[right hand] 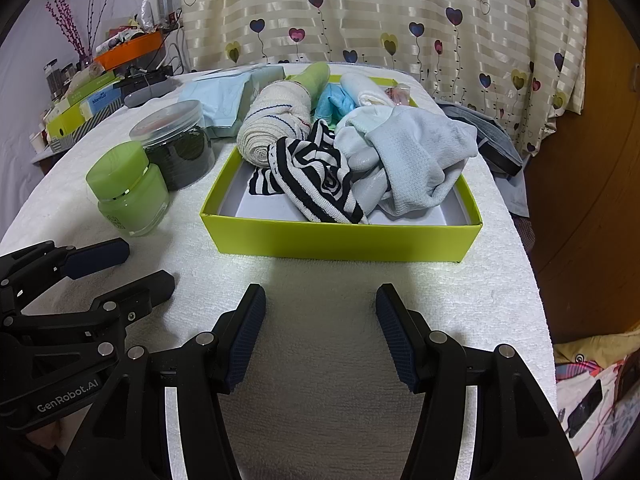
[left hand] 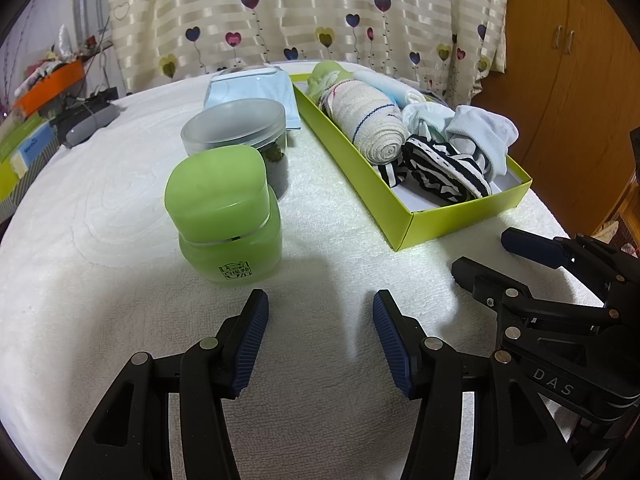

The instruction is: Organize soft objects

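A lime green box (left hand: 412, 224) (right hand: 340, 240) stands on the white towel-covered table and holds the soft things. Inside lie a rolled beige bandage (left hand: 368, 120) (right hand: 276, 120), a black-and-white striped sock (left hand: 440, 172) (right hand: 316, 184), a pale blue sock (left hand: 484, 136) (right hand: 416, 148), a green sock (right hand: 316, 74) and a blue cloth (right hand: 334, 100). My left gripper (left hand: 320, 300) (right hand: 146, 264) is open over bare towel, near the box's left front corner. My right gripper (right hand: 320, 294) (left hand: 484, 252) is open just before the box's front wall. Neither holds anything.
A green jar (left hand: 224, 212) (right hand: 128, 192) and a clear jar with dark contents (left hand: 240, 128) (right hand: 176, 140) stand left of the box. A pale blue packet (left hand: 248, 84) lies behind them. A grey garment (right hand: 492, 144) hangs at the table's far right edge. Cluttered shelves are at the left, a wooden wardrobe at the right.
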